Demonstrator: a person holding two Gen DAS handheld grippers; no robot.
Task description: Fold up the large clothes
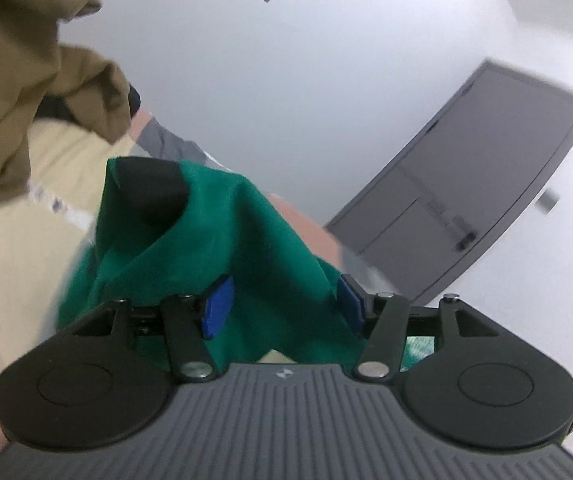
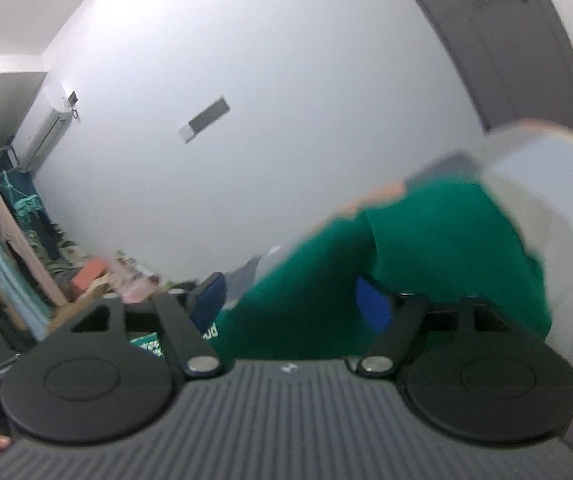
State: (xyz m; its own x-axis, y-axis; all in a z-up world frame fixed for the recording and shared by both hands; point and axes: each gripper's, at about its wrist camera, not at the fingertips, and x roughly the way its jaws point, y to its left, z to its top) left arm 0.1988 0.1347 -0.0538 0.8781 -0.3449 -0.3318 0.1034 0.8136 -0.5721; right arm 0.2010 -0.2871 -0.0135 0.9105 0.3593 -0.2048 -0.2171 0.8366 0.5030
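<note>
A green garment hangs draped over my left gripper. Its blue pads stand wide apart with the cloth lying between and over them. A black rounded piece sits on top of the green cloth. The same green garment with white lettering fills the space between the blue pads of my right gripper, which also stand apart. Both views tilt up toward the wall and are blurred.
A brown garment hangs at the upper left over a cream one. A grey door is on the right. An air conditioner, hanging clothes and clutter lie to the left.
</note>
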